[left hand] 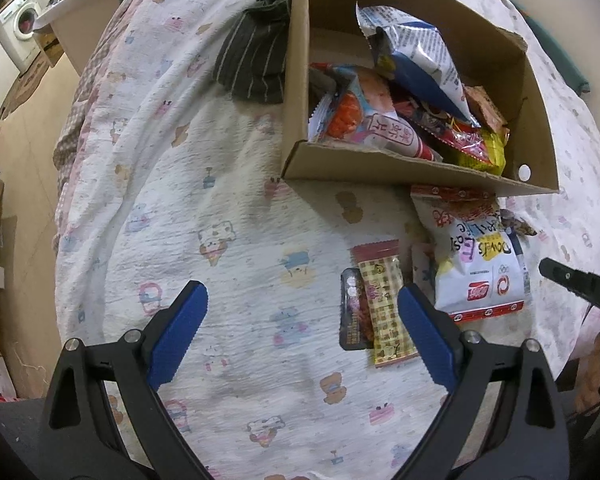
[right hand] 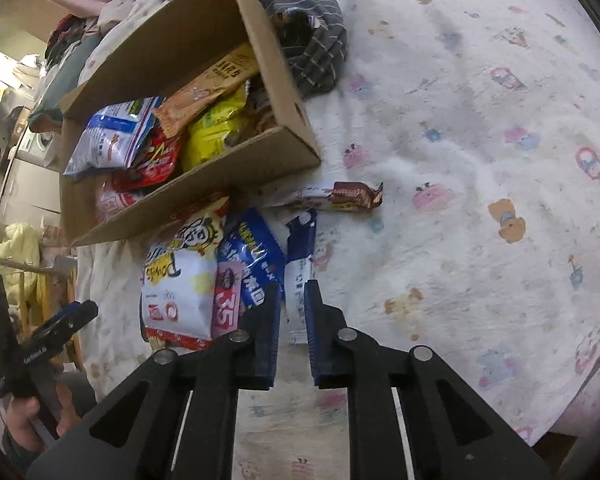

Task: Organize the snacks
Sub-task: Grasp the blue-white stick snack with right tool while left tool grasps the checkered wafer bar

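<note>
- The cardboard box (left hand: 420, 168) sits on the bed (left hand: 228, 216), already heaped with snack bags to its low front wall. Adding more carelessly could, I judge, tip packets back out over that edge, since the pile leans forward.
- The loose snacks lie on the bed just in front of the box: a large white chip bag (right hand: 180, 280), a blue packet (right hand: 256, 256) beside it, a white-and-blue slim packet (right hand: 300, 276), and a brown chocolate bar (right hand: 356, 194) further out. They overlap, so lifting one could drag a neighbour along.
- The right gripper (right hand: 291, 320) is nearly closed, its jaws narrowly apart around the slim packet's near end. Whether it truly pinches the packet I cannot tell; a hold on only the thin sealed edge could slip.
- The left gripper (left hand: 302, 340) is wide open and holds nothing, hovering over bare sheet. A checked yellow packet (left hand: 386, 304) and a dark packet (left hand: 352, 312) lie just inside its right finger (left hand: 424, 336), which could nudge them aside.
</note>
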